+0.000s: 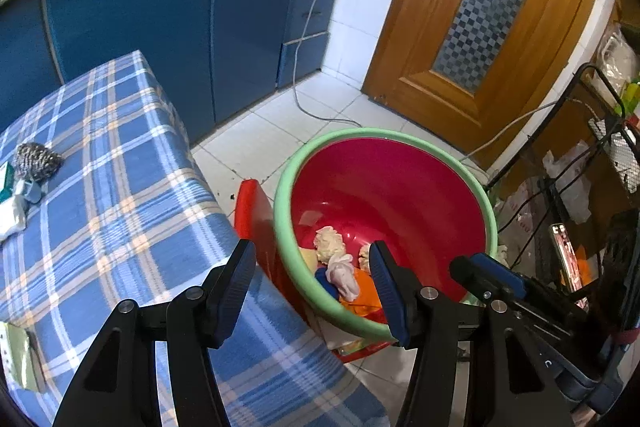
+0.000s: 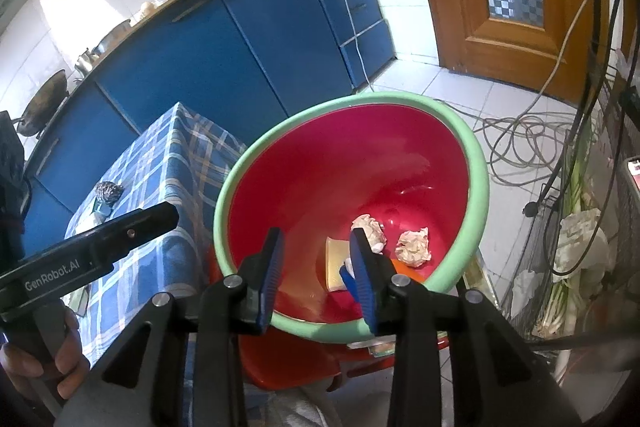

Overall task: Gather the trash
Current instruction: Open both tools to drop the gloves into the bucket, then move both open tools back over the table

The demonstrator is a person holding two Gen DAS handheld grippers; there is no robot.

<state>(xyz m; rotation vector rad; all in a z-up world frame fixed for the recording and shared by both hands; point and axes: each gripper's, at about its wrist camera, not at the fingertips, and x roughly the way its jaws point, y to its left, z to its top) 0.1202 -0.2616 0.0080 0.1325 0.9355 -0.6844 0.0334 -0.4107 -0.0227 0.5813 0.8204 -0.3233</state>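
Both grippers, left (image 1: 312, 287) and right (image 2: 316, 277), part-open, empty over basin (image 2: 478, 163); withdraw upward, clear of rim.

Light: bright daylight, washing out the white wall tiles (image 2: 68, 27) at upper left.
Glare: a soft sheen on the red basin (image 2: 404, 187) wall.
Shadows: gentle, under the basin.
Edges: heavy fisheye bending, black corners.
Focus: sharp centre, the nearest gripper parts slightly soft.
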